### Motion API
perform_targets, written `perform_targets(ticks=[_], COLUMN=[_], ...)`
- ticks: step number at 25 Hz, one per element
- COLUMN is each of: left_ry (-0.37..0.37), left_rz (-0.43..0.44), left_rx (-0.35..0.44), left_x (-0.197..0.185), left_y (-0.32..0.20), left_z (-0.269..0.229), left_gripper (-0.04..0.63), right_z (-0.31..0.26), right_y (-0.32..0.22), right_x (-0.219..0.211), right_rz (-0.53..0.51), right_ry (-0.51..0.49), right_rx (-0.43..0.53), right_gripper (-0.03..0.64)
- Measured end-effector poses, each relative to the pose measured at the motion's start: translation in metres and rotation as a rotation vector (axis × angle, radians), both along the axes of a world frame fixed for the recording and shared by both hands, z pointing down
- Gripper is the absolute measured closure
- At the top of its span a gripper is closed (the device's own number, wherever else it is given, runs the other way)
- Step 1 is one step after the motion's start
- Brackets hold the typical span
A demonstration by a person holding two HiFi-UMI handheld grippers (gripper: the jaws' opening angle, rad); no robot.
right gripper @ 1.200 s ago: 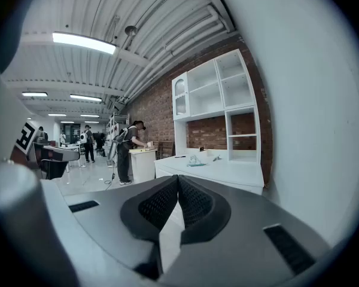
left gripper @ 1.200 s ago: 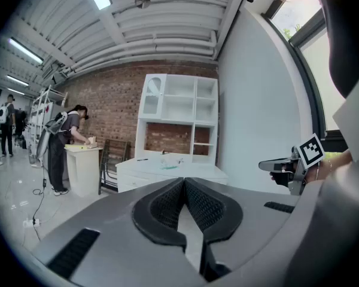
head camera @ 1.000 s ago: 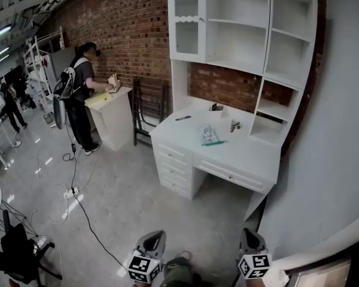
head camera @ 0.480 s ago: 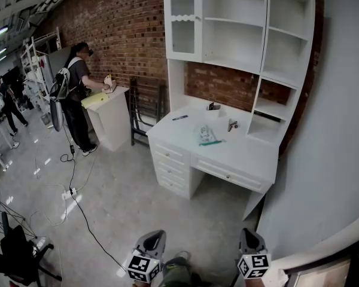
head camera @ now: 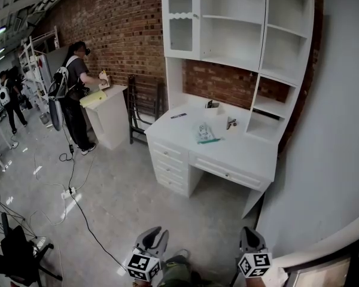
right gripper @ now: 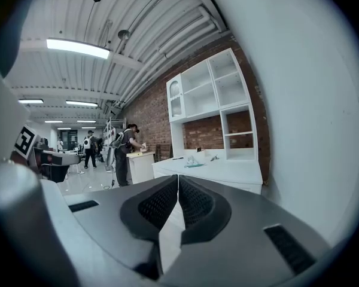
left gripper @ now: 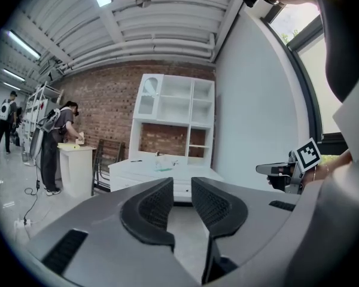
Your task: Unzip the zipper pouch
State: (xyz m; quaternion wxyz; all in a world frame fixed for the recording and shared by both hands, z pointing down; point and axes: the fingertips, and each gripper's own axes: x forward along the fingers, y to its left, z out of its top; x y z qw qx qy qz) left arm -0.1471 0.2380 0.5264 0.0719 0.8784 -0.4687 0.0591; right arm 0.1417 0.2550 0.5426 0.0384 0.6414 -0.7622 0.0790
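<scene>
The zipper pouch (head camera: 205,133) lies on the table (head camera: 245,157), well apart at 12 o'clock, neither gripper nearer. The left gripper (head camera: 154,235), empty, has just been opening a crack; the right gripper (head camera: 251,235) is closed and empty.

L gripper (left gripper: 182,187): jaws newly ajar, empty

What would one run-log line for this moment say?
phase: before reach | left gripper: jaws just been opening slightly, nothing between | right gripper: shut, empty | zipper pouch: on white desk, far ahead, untouched
</scene>
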Motion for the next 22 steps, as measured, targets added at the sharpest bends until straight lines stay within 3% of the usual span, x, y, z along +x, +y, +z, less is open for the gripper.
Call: perform_targets(ticks=[3, 5, 12, 18, 22], left_ry=[0.01, 0.004, -0.003, -0.009, 0.075], left_rz=[0.014, 0.024, 0.07, 0.172, 0.144], left_rx=[0.003, 0.011, 0.023, -0.011, -0.035], left_x=[0.003, 0.005, 0.019, 0.047, 0.054], left_y=[-0.001, -0.002, -0.003, -0.003, -0.013], left_z=[-0.003, -0.005, -0.003, 0.004, -0.001], left_gripper=[0.396, 0.317, 0.216, 0.09, 0.043], right_z=[-0.001, 0.0, 0.0, 0.0, -0.004], right_y=[-0.001, -0.003, -0.008, -0.017, -0.024], right_x=[-0.003, -0.007, -0.013, -0.008, 0.002], right_rz=[-0.015, -0.039, -0.08, -0.087, -0.06], right_ry=[-0.005, -0.014, -0.016, -0.035, -0.036], right_rx=[0.007, 0.0, -0.007, -0.02, 0.001], right_gripper=[0.595, 0.517, 0.406, 0.263, 0.139])
